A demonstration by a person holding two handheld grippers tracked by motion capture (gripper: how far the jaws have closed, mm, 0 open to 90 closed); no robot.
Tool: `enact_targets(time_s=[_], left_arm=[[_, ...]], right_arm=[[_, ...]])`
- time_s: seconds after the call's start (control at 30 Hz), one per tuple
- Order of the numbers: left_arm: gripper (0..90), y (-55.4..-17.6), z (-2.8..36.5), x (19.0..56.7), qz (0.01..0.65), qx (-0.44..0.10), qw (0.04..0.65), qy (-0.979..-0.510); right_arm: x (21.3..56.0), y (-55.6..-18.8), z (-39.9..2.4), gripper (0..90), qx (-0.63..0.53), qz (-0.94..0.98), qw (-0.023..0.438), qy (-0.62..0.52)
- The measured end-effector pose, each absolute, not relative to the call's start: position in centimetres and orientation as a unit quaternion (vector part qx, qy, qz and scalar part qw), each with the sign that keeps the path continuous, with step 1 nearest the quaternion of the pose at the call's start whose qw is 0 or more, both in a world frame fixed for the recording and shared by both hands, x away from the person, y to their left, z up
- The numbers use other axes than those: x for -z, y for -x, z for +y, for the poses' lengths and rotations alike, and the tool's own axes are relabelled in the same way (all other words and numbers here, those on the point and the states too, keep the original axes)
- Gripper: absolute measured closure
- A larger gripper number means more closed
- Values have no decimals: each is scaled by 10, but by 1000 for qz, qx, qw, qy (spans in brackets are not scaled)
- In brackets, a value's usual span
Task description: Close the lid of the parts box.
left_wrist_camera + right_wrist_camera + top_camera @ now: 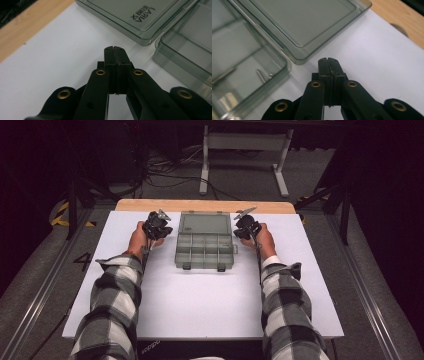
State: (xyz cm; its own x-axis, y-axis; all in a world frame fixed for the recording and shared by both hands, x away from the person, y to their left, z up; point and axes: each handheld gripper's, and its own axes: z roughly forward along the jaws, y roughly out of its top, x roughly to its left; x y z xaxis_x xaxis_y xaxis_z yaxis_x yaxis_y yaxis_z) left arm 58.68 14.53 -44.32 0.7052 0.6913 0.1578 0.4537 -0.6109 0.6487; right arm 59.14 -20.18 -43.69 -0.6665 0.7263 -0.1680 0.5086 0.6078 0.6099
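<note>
A clear grey plastic organiser box (pixel 205 241) lies open on the white table top, its flat lid (pixel 205 222) folded back toward the far edge and its compartment tray (pixel 205 251) toward me. My left gripper (pixel 156 222) sits just left of the lid, jaws pressed together with nothing between them (pixel 115 48). The lid's corner (pixel 146 40) lies just ahead and to the right of it. My right gripper (pixel 246 224) sits just right of the lid, also shut and empty (pixel 328 60). A small screw (pixel 260 75) lies in a tray compartment (pixel 242 75) beside it.
The white sheet (pixel 200 295) covers the table, with a strip of bare wood (pixel 205 205) along the far edge. A white metal frame (pixel 245 155) and cables lie on the floor beyond. Plaid-sleeved forearms (pixel 115 305) reach in from the near edge.
</note>
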Motion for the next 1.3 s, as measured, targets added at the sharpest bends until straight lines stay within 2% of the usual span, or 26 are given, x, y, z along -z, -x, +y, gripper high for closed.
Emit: enact_targets(time_s=[0.37, 0.9, 1.3], left_arm=[[895, -601, 131, 452, 322, -197, 292, -879], [844, -615, 132, 457, 394, -181, 335, -837], [885, -621, 131, 458, 413, -160, 360, -821]], right_arm=[[442, -599, -199, 900, -289, 871, 190, -349], [445, -603, -202, 900, -316, 852, 177, -378], [450, -607, -206, 900, -351, 838, 168, -383]])
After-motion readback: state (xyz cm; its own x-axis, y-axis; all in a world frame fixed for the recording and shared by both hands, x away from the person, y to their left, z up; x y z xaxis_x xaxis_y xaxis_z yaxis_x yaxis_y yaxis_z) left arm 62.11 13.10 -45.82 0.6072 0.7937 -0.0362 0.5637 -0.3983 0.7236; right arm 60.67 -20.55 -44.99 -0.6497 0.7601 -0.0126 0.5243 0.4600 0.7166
